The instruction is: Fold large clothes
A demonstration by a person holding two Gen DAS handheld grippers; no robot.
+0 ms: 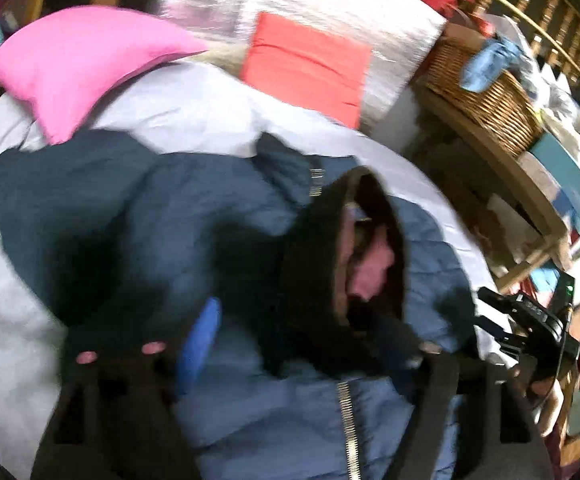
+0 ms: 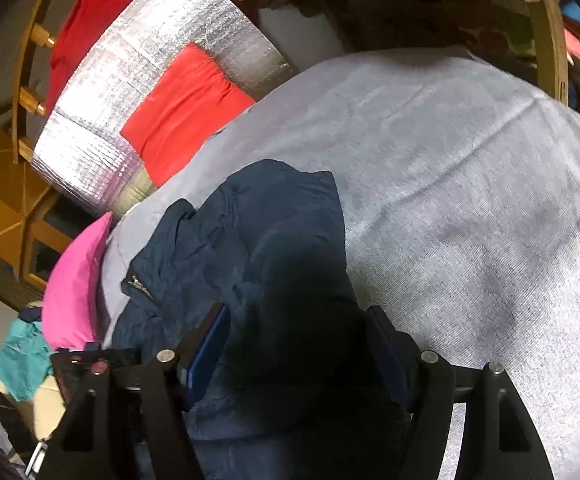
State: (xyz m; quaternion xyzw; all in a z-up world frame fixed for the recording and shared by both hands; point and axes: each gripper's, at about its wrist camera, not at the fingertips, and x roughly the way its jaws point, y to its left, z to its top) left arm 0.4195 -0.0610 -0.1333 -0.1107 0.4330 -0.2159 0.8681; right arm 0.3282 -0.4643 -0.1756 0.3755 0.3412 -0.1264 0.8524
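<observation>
Navy jacket (image 1: 217,208) lies spread on the bed (image 2: 470,168); both tools down on it.

Puffy, soft, bulky, probably light with slick shell fabric: my read is it slumps and slides, so grab at hems, cuffs or near the zipper (image 1: 346,420), not mid-panel. Hood (image 1: 330,248) with pink lining faces up in the left view. Left tool (image 1: 298,360) is low over the chest, fingers apart, fabric bulging between them; clamped or not, cannot tell (blurred). Right tool (image 2: 298,344) is angled down at the jacket edge, fingers wide, dark fabric bunched between; grip unclear. Pink pillow (image 1: 73,68) sits beyond.
</observation>
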